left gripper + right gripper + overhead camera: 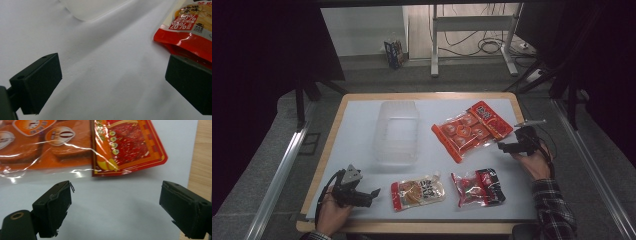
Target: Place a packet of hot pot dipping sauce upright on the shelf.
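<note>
Thing: orange snack pack (464, 132) lay flat on the table (362, 125), right of the clear bin (396, 131).
Handling: judged light, crinkly, slippery — best pinched at its sealed edge.
Right gripper (115, 205): jaws apart, nothing between, just short of the pack.
Left gripper (112, 82): jaws apart, empty.

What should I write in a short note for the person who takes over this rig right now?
Right claw: open, nothing between its jaws, facing the near edge of the large orange snack pack at the table's right side.
Left claw: open, holding nothing, low at the near left, beside the small red-and-yellow packet.
A third red-and-black packet lies near the front edge.
The clear plastic bin stands mid-table with nothing visible inside.
Done: no packet grasped yet.
Left: probably to grasp the packets and put them in the bin, starting with the orange one.
</note>
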{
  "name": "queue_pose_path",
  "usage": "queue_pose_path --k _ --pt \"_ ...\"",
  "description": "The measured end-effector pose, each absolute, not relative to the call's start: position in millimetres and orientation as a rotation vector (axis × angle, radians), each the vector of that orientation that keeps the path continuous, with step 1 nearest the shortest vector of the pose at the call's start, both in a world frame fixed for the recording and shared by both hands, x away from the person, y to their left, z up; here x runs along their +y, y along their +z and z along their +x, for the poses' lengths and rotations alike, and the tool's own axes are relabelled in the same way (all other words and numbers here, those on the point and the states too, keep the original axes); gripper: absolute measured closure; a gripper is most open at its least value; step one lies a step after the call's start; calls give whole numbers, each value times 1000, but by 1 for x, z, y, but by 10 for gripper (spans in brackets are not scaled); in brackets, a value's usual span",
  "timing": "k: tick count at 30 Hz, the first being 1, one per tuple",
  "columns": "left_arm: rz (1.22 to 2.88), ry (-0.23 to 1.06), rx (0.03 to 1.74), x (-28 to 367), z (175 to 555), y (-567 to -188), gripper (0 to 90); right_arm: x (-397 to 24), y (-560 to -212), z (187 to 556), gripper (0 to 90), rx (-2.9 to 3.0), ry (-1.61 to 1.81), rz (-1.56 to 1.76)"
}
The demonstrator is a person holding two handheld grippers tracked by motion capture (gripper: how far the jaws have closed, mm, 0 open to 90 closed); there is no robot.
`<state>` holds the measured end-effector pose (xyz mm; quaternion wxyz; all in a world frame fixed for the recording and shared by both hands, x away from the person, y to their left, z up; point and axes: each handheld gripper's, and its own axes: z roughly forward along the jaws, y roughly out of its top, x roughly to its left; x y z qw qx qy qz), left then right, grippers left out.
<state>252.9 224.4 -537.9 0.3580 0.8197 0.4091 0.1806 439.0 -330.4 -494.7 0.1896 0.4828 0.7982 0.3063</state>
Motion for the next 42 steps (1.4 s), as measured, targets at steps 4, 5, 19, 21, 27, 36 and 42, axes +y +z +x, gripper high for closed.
queue_pose_path --k 4,5,19,21,27,36,42 --pt "2121 468 1057 224 253 -538 8 -334 -497 448 103 2236 852 1377" --pt "2122 468 1056 224 253 -538 8 -335 -499 451 102 2238 848 1385" --pt "2151 466 1051 221 253 -540 8 -340 -507 487 139 2246 940 1450" --pt "2159 465 1051 220 254 -540 8 -341 -505 490 182 2257 980 1440" --pt "2181 465 1038 218 253 -541 8 -338 -494 491 256 2267 1012 1391" --pt "2223 468 1016 214 254 -543 7 -312 -481 497 393 2349 985 1277" --pt "2236 470 1008 212 254 -544 8 -305 -485 508 411 2364 924 1294"
